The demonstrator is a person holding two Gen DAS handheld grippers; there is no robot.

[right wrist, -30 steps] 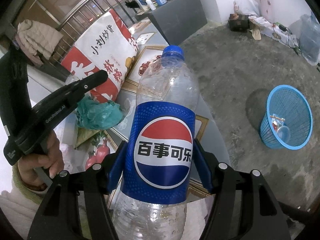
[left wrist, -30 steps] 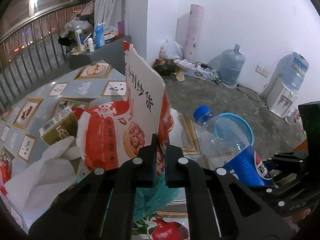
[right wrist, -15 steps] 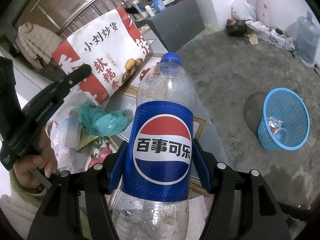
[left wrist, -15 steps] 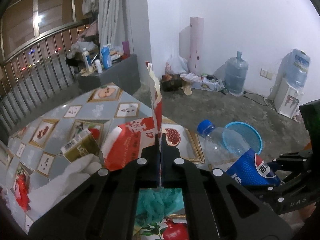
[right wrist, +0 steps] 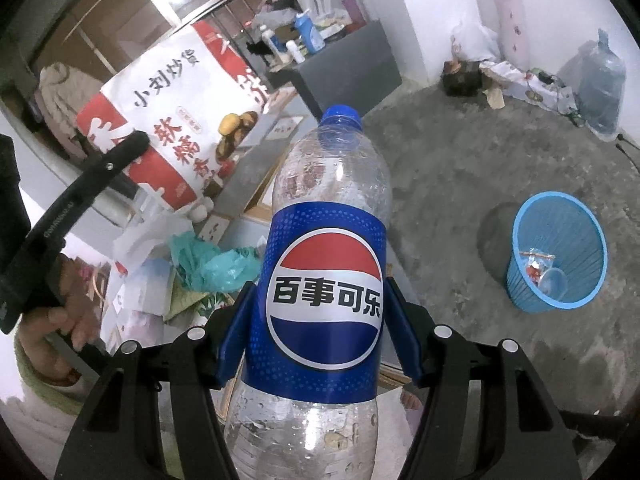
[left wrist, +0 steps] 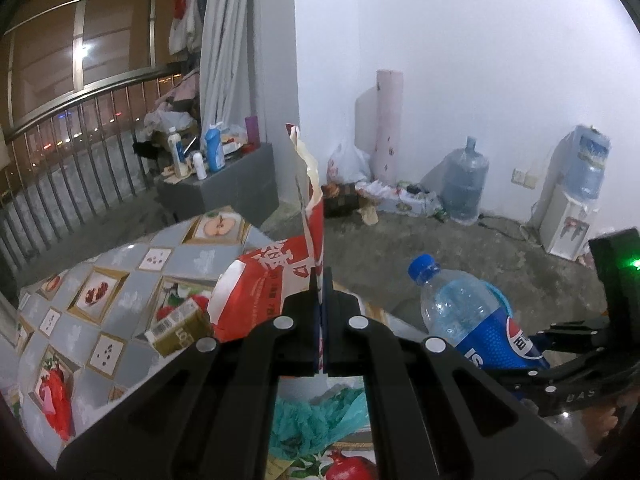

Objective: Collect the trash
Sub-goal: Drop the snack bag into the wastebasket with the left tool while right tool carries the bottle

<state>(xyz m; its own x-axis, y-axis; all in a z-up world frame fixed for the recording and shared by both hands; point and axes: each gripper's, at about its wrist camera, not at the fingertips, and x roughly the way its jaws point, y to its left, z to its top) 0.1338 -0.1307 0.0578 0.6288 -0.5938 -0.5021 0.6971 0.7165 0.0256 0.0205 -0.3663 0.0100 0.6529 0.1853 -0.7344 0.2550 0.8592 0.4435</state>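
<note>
Your left gripper (left wrist: 321, 320) is clamped on the snack bag (left wrist: 272, 280); right gripper (right wrist: 320, 312) grips the bottle (right wrist: 326, 248) btwn its pads, cap fwd of jaws.

Both grippers are chunky black plastic with silver screw heads; right gripper (right wrist: 320, 304) has blue pads (right wrist: 234, 332), plus a green cuff (right wrist: 28, 376).

Dim indoor light; fisheye-warped, vignetted edges

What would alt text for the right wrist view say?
Right tongs clamp a Pepsi bottle above a littered table. A blue bin stands on the floor at right; the left tongs hold a snack bag at left.
</note>
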